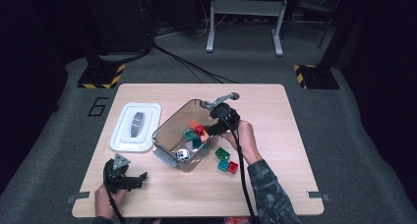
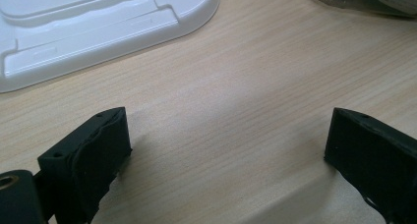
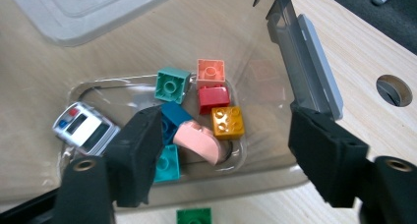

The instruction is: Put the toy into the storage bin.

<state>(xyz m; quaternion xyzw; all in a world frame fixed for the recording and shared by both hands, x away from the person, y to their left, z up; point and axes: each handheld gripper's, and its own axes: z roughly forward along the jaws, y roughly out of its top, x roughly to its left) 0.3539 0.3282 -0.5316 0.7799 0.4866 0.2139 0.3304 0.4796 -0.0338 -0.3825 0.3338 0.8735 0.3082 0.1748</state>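
black foam-padded jaws of the left gripper (image 1: 142, 177) are standing wide apart near the table's front edge, gripping nothing, just bare pale wooden table (image 1: 275, 106) between them, with the flat white plastic lid (image 1: 135, 126) lying a little beyond.

further along the front, a green stud brick (image 1: 222, 154), a teal one touching it and a red stud brick (image 1: 233, 167) are waiting on the wood just beside the clear plastic storage tub (image 1: 167, 130), close to the person's right hand (image 1: 244, 138).

over the tub the right gripper (image 3: 223, 150) is hovering with its jaws released, clasping nothing. below them, inside the tub, a pale pink rounded brick (image 3: 199, 142) is lying tilted on the heap, touching a yellow stud brick (image 3: 227, 122) and a dark blue one. a small white toy car (image 3: 84, 127) is sitting at the tub's far side from them.

to my eye the dropping-in step is finishing, the pink brick looking freshly let go. next the right gripper is needing to lift clear of the tub wall, swing toward the three loose bricks and close squarely on one.
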